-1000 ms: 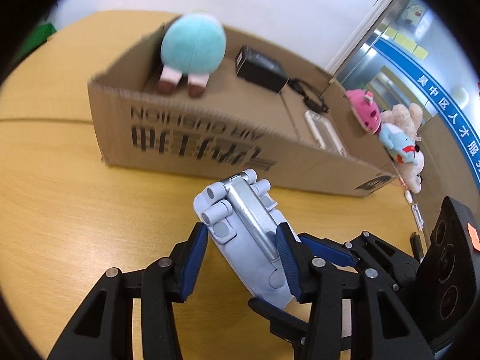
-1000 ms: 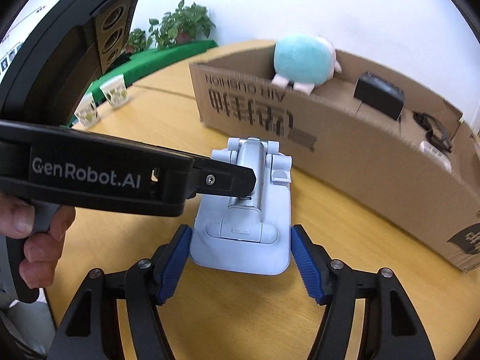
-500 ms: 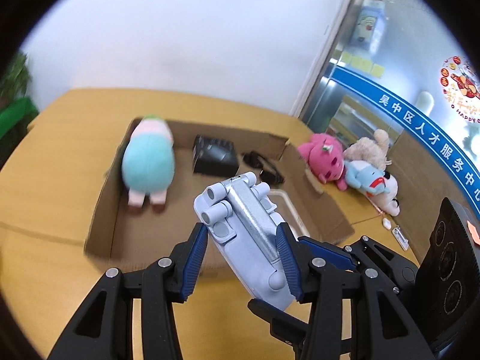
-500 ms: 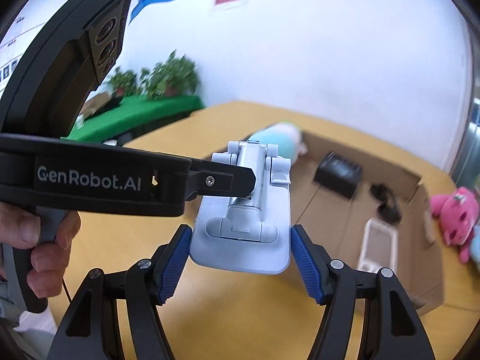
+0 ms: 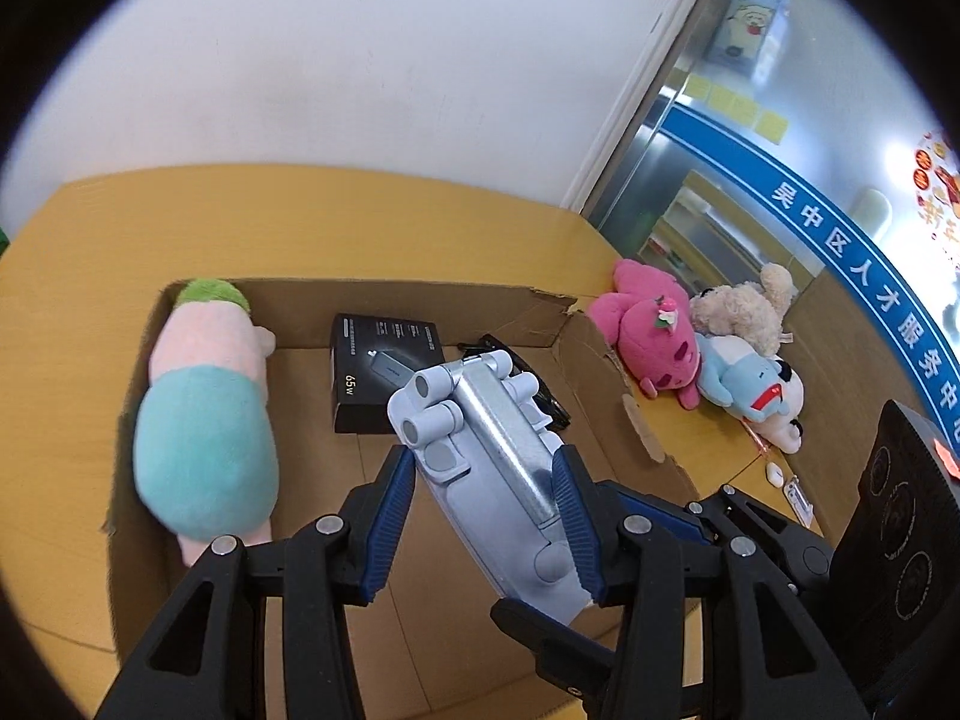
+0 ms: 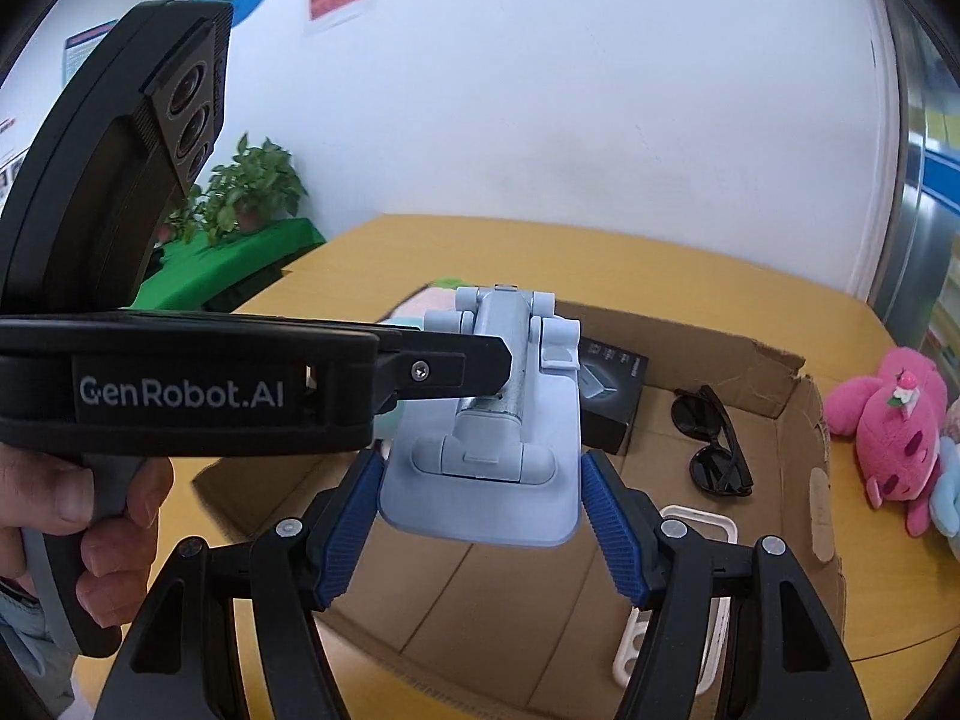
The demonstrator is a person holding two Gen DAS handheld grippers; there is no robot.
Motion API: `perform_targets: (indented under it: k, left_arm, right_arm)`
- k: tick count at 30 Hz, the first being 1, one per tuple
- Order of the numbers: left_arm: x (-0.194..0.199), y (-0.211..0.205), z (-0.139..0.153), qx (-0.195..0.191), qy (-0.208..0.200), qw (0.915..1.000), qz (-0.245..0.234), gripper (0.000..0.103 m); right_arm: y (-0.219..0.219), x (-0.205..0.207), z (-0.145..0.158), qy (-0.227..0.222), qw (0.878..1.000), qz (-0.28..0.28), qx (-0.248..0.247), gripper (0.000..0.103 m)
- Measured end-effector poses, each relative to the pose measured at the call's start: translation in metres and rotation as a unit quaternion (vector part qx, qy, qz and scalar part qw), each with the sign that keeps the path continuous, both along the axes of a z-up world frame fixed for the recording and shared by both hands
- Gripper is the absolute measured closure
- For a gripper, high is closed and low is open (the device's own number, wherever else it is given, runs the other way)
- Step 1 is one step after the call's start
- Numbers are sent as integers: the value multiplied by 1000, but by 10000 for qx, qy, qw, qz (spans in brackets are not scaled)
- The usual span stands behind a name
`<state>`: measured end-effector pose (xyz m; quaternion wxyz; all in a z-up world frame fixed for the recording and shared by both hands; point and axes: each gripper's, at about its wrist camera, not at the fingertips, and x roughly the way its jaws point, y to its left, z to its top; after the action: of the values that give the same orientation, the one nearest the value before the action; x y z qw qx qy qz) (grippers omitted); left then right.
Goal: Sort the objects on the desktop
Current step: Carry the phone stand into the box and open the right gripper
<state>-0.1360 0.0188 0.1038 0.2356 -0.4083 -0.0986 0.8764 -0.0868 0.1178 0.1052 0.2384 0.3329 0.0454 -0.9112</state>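
A pale blue folding stand [image 5: 498, 468] is held in the air over the open cardboard box [image 5: 144, 594]. My left gripper [image 5: 483, 510] is shut on the stand across its width. My right gripper [image 6: 480, 516] is shut on the stand's [image 6: 486, 468] wide base end; its blue pads touch both edges. In the box lie a teal and pink plush [image 5: 204, 420], a black 65W charger box [image 5: 378, 372], black sunglasses [image 6: 714, 444] and a white plastic frame [image 6: 678, 600].
Pink, cream and blue plush toys [image 5: 708, 348] lie on the yellow table [image 5: 360, 216] to the right of the box. A torn box flap [image 6: 786, 372] stands at the far right corner. Potted plants [image 6: 252, 192] and a green surface are beyond the table's left.
Both grippers have lifted the stand from the table in front of the box, up and over the box wall. The box interior is now seen from above.
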Motion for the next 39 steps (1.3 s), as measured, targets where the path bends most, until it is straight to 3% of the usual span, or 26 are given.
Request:
perform_targets:
  k: [6,12,18,24,29,33,36,39]
  left_arm:
    - [-47,5,-38,114,-601,9981,-10,56]
    - [-72,4,-85,155,-1326,9910,-25,56]
    - [-81,7,-118,116,-1959,9805,-23,56]
    - [-87,11,-133,19,-2280,9737,-4,56]
    - [-87,10,-138,-97,-2284,9735,-70,60]
    - [-84,7,-133,-214,-2189,9755,101,60]
    - [-70,0,-107,-359,-1647,9853,262,60]
    - [-40,-11,-65,-337,-744,9957,434,57]
  right_arm:
    - [0,-52,-22,-552,9982,-142,175,38]
    - [-5,-82,-61,-1258,9908,-177,471,38]
    - [-13,-95,-91,-2075,9749,-104,795,38]
    - [-15,-102,-112,-2682,9582,-116,993,37]
    - [-23,-99,-118,-2860,9520,-48,1093,37]
    - [-23,-91,-113,-2739,9553,-96,1112,36]
    - [-16,-81,-105,-2651,9608,-87,812,26]
    - [-4,-60,-83,-2130,9750,-134,614,17]
